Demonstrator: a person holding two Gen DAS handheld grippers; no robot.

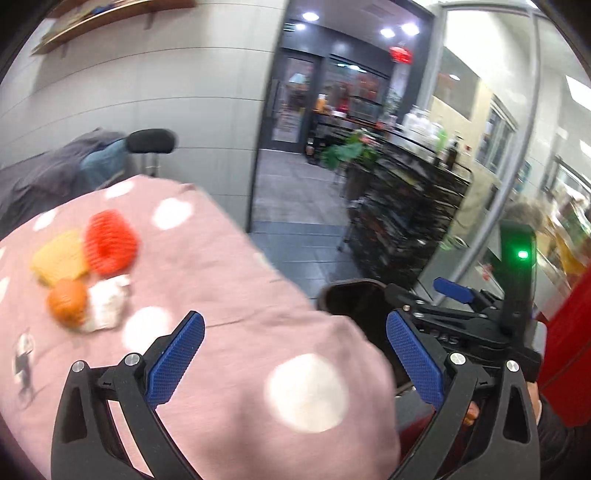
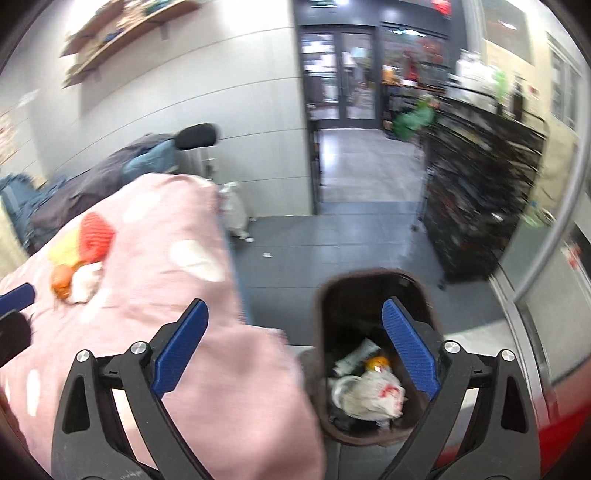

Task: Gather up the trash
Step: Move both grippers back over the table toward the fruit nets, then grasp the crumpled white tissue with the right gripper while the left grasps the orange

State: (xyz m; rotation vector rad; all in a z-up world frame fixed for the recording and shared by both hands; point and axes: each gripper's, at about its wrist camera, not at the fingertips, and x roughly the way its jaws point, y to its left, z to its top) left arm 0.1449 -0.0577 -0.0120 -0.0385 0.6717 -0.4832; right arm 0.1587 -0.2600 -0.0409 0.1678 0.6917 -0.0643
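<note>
Trash [image 1: 88, 273] heaped in a small cluster on a pink spotted cloth [image 1: 229, 295]: red foam netting [image 1: 110, 242], a yellow piece [image 1: 61, 258], an orange round item [image 1: 68, 301] and a crumpled white wad [image 1: 107, 302], all touching or nearly so. Left gripper [image 1: 293, 358] empty, blue pads [image 1: 177, 356] spread wide, hovering above the near part of the cloth with the cluster ahead and to its left, not yet reached. Right gripper [image 2: 295, 345] likewise empty and spread wide, one pad over the cloth edge, the other above the mouth of a dark brown bin [image 2: 373, 354]. Bin standing just beside the cloth-covered surface, probably set there so pieces need only a short carry. Inside the bin: a crumpled white bag with red print [image 2: 373, 395], a folded paper wrapper [image 2: 354, 356], something orange [image 2: 376, 363]. Both views blurred, suggesting motion. Both tools held side by side, angled forward and slightly down; from the left view, part of a hand [image 1: 532, 402] visible behind the right tool, whose green light [image 1: 522, 254] is lit. Beyond, grey tiled floor [image 2: 354, 236], a grey wall with a wooden shelf [image 2: 122, 33].
</note>
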